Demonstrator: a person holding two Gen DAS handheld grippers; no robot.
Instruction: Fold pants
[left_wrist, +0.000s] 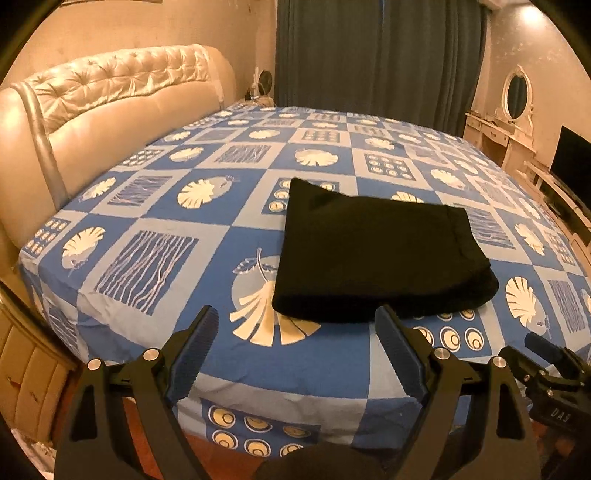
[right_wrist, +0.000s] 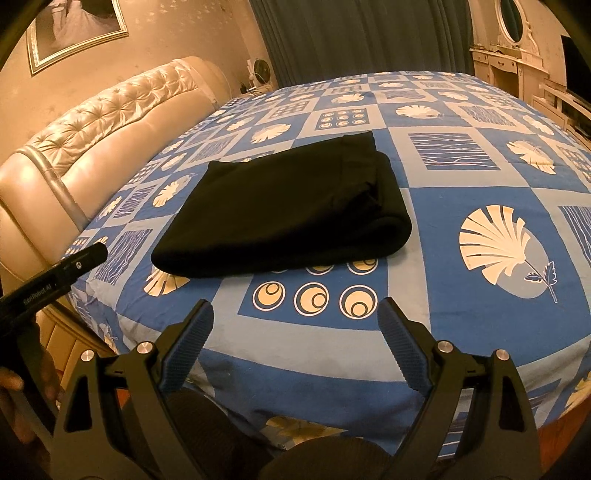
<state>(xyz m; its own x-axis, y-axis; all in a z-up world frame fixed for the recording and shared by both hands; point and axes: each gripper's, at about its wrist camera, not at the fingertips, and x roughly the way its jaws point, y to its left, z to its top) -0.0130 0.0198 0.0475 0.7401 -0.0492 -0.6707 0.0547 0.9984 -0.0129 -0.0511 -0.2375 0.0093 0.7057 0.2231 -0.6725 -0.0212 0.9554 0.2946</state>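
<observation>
Your black pants lie folded on the bed; left tongs and right tongs gape empty. Folding looks finished, so just back away.

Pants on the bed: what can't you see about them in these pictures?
- Pants: in both views, the black cloth hides how many layers are folded.
- Their underside: hidden against the bed.
- Waistband and leg ends: too dark to tell apart.
- Picture on the wall: cut off by the right view's edge.
</observation>
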